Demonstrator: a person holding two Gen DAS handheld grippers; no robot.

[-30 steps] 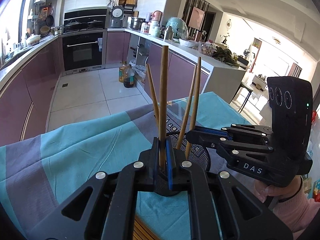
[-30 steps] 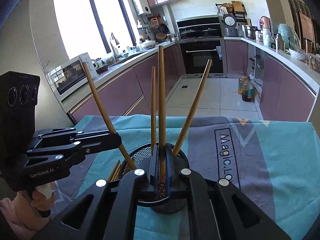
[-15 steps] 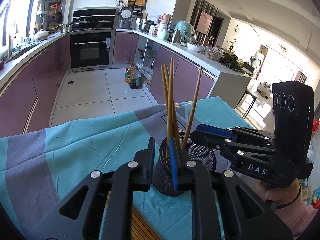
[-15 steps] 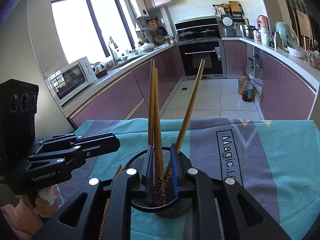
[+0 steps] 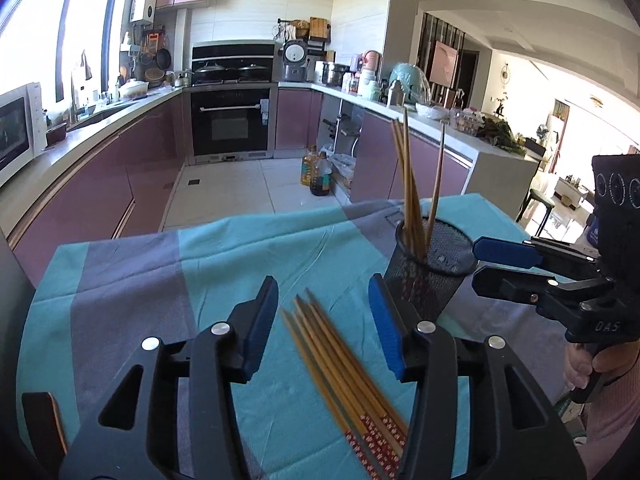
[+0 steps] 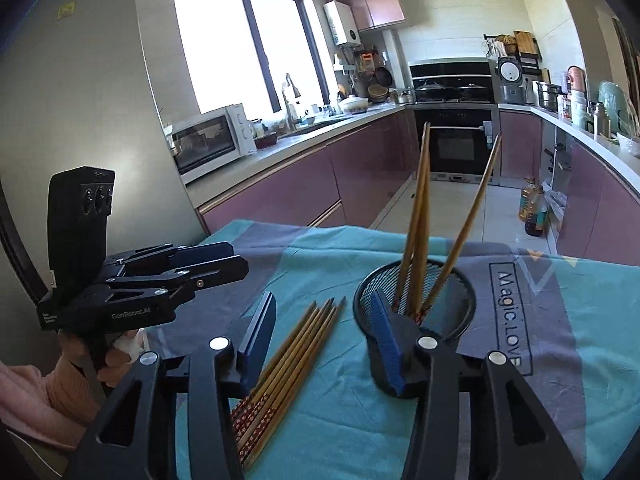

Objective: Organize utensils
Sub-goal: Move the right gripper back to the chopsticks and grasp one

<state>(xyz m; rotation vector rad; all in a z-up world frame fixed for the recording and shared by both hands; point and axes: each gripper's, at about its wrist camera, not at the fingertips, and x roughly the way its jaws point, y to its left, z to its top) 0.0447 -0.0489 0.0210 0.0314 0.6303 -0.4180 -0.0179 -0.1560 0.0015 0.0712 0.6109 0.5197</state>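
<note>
Both tools are empty with jaws apart: left tool [image 5: 323, 322] at bottom centre of the left view, right tool [image 6: 324, 336] at bottom centre of the right view. In the left view the right tool shows at right edge, in the right view the left tool at left edge.

Loose chopsticks [image 5: 340, 364] lie flat on the cloth [image 5: 248, 256] over the tabletop, a close bundle running from centre to lower right of the left view, between the left tool's pads [image 5: 260, 328]. Same bundle sits lower centre-left in the right view [image 6: 280, 364]. Holder [image 5: 434, 264] stands just right of them, with a few chopsticks already standing in it, leaning on the rim.

We judge the sticks light, stiff and thin; smooth wood or bamboo, so likely slippery and prone to roll or fan out. The patterned red ends are thicker, the plain ends taper. We'd pinch across the bundle near mid-length, or peel one off the edge. The holder is black wire mesh, round and open-topped; it looks light and could tip if knocked. The cloth is soft, teal and grey, slightly wrinkled
</note>
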